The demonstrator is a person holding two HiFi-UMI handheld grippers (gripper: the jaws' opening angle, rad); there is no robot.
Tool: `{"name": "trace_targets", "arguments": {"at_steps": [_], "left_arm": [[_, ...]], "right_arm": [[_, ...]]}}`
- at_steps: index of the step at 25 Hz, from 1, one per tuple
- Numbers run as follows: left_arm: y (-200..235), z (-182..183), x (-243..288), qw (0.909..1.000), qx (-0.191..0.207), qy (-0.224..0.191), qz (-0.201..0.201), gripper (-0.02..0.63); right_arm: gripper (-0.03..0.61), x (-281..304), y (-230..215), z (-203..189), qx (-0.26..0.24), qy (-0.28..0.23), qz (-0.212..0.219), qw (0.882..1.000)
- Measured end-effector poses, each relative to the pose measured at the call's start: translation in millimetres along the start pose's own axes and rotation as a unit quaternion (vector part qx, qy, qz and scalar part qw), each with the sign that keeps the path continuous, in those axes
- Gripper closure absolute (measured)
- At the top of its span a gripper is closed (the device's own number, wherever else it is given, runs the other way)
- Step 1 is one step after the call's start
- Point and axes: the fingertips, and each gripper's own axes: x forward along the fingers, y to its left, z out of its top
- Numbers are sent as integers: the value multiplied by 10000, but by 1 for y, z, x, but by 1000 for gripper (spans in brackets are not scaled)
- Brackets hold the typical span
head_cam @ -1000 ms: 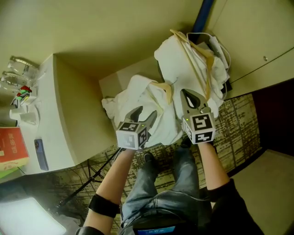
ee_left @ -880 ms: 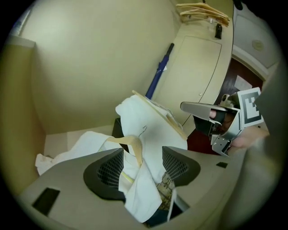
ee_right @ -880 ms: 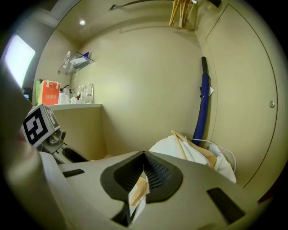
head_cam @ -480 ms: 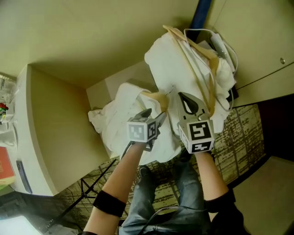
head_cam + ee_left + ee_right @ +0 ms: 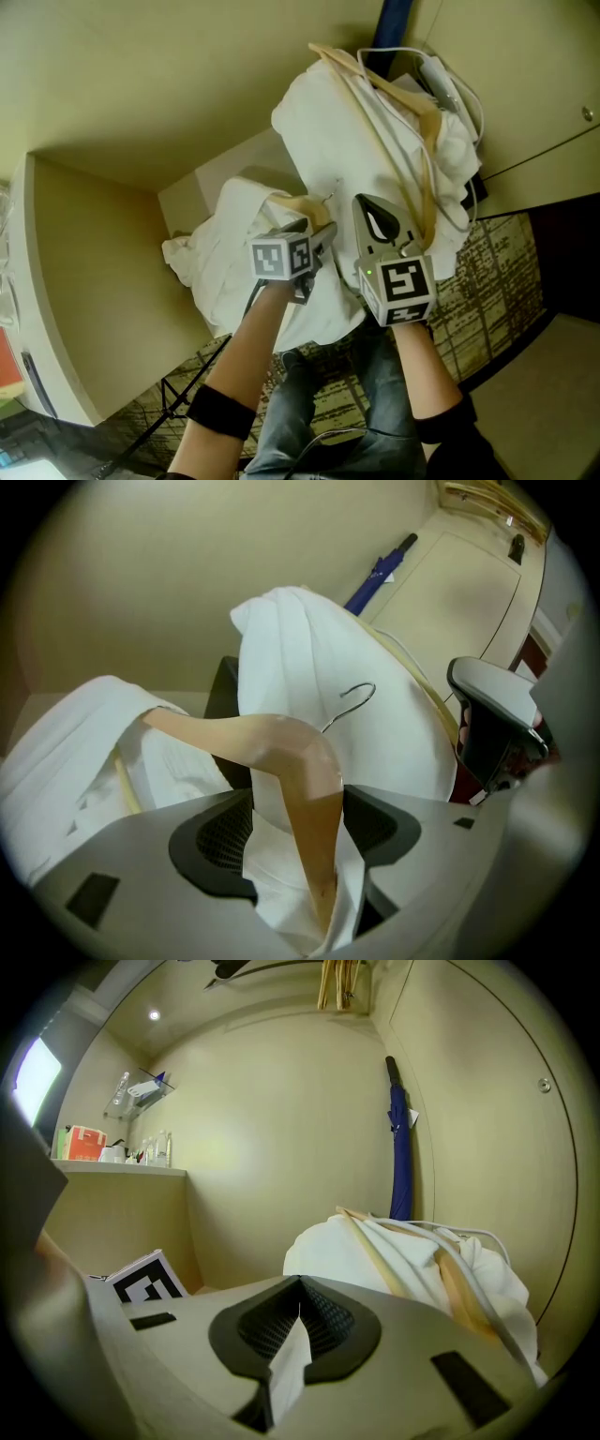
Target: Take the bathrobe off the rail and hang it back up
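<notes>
A white towelling bathrobe (image 5: 347, 131) is shown off the rail. It is heaped in a wall corner over a dark support (image 5: 223, 691) that is mostly hidden, beside a blue folded umbrella (image 5: 399, 1147). A pale wooden hanger (image 5: 281, 747) with a wire hook (image 5: 354, 697) is tangled in the cloth at the front edge of the heap.

The left gripper (image 5: 317, 242) is set around one arm of that hanger together with a fold of cloth. Its jaws are opening and the pads stand clear of the wood, so the hanger is judged to be released. The right gripper (image 5: 375, 211) is clenched on a thin fold of the bathrobe, probably so that the garment is held up and steady while the hanger is sorted out. Hanging the bathrobe back up is not yet done.
</notes>
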Motion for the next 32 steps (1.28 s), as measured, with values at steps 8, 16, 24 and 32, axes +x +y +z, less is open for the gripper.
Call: {"name": "trace_targets", "arguments": {"at_steps": [8,16,24,32], "left_arm": [[-8,7,12,9983,-108,-132,-554,369],[-14,13,-6,9983,-129,-298,-493,417],[-41,33,-66,9956,-256,-665,-606,419],[-76,71,-181,9865,-477,-1405,-686,419]], "right_arm": [[560,-1,-3,-11,26,71,-7,10000],[560,-9,-1,-10,9,137,-51,9999],[560,-33,17,31,-81,69,33,9999],[560,-71,63,123,-530,-206,332,9978]]}}
